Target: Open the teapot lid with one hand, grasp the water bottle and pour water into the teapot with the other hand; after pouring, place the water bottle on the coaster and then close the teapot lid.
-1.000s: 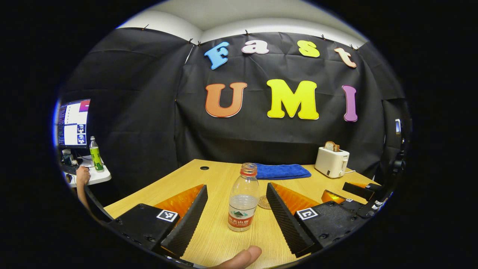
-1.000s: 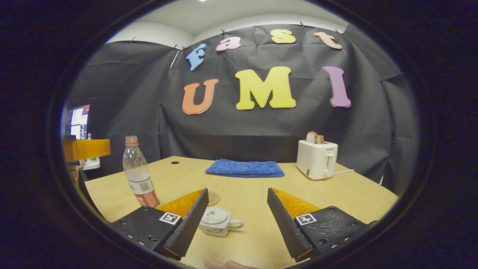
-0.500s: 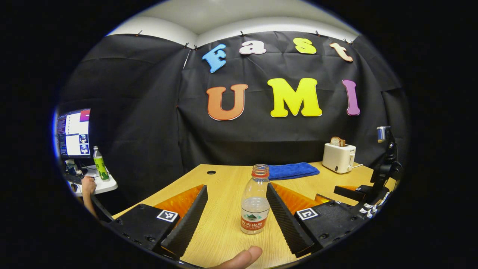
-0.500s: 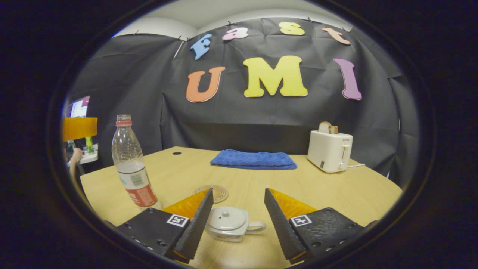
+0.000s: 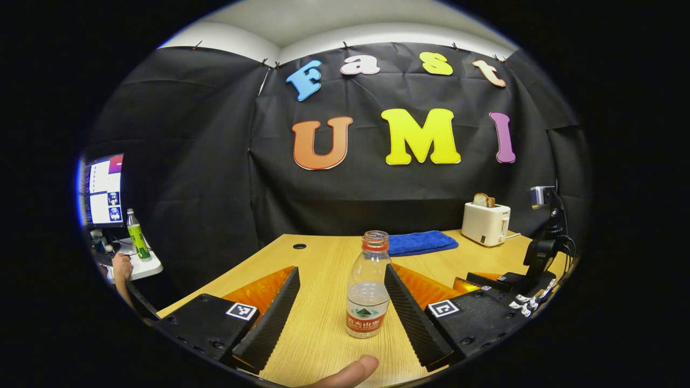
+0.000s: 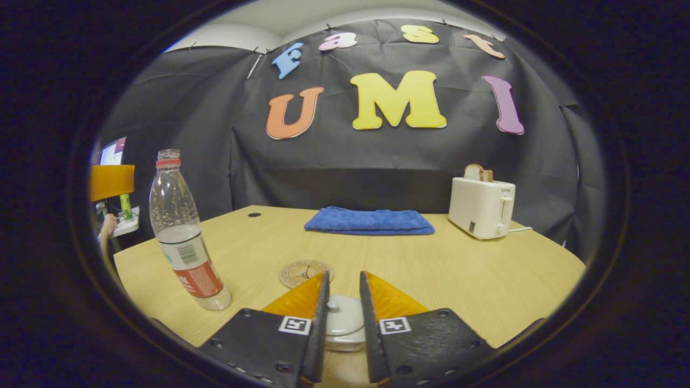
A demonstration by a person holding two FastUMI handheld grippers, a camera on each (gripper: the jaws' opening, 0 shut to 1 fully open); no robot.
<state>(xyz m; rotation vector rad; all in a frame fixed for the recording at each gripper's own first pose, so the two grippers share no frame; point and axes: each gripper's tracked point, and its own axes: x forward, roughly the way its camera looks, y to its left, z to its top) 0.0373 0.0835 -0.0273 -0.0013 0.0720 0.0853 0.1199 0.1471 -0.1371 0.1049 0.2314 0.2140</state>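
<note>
An uncapped clear water bottle with a red label stands upright on the wooden table. My left gripper is open, one finger on each side of the bottle and neither touching it. In the right gripper view the bottle stands at the left and a round coaster lies mid-table. My right gripper is low over the small white teapot. Its jaws are narrowed to a slim gap around the lid knob. Whether they press on the knob is unclear.
A folded blue towel and a white toaster holding toast stand at the table's far side. A side desk with a monitor and a green bottle is off to the left. A thumb shows at the bottom.
My right gripper has dropped onto the teapot and its jaws have closed from wide open to a narrow gap around the lid knob. My left gripper still straddles the bottle.
</note>
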